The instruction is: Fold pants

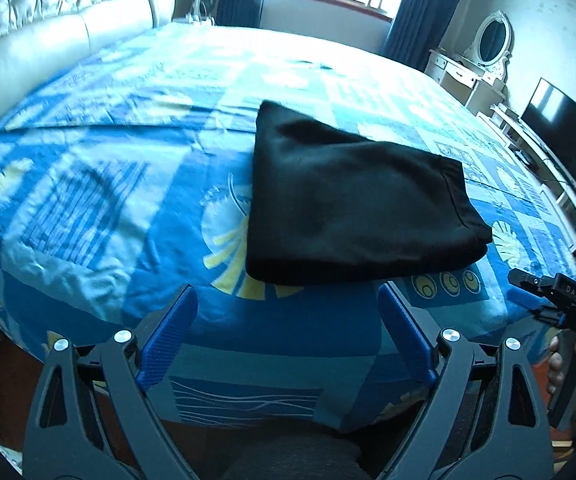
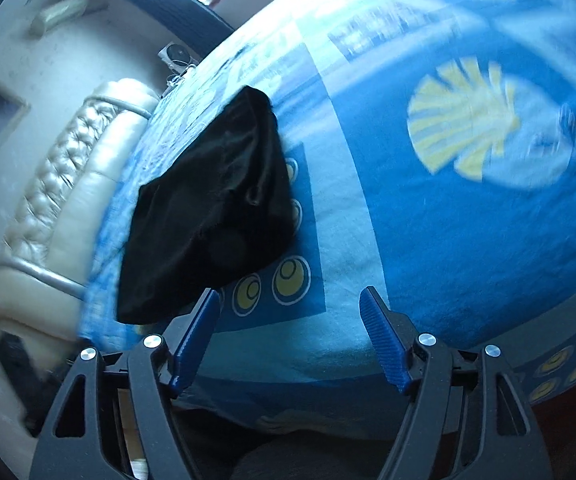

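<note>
left wrist view shows the black fabric pants (image 1: 351,208) folded into a compact stack on the blue patterned bed cover (image 1: 100,184), so the left gripper (image 1: 288,336) and right gripper (image 2: 289,336) hang back, fingers spread wide, empty; folding looks finished.

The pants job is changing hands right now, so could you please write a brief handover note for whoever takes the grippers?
Left gripper: open, empty, held off the near edge of the bed.
Right gripper: open, empty, also clear of the cloth.
Pants: black, lying on the blue patterned bedspread as a compact folded bundle, touched by neither gripper.
Done: the folds appear made.
Left: probably only checking the edges and smoothing; the top layer looks slightly rumpled from the right wrist view.
</note>
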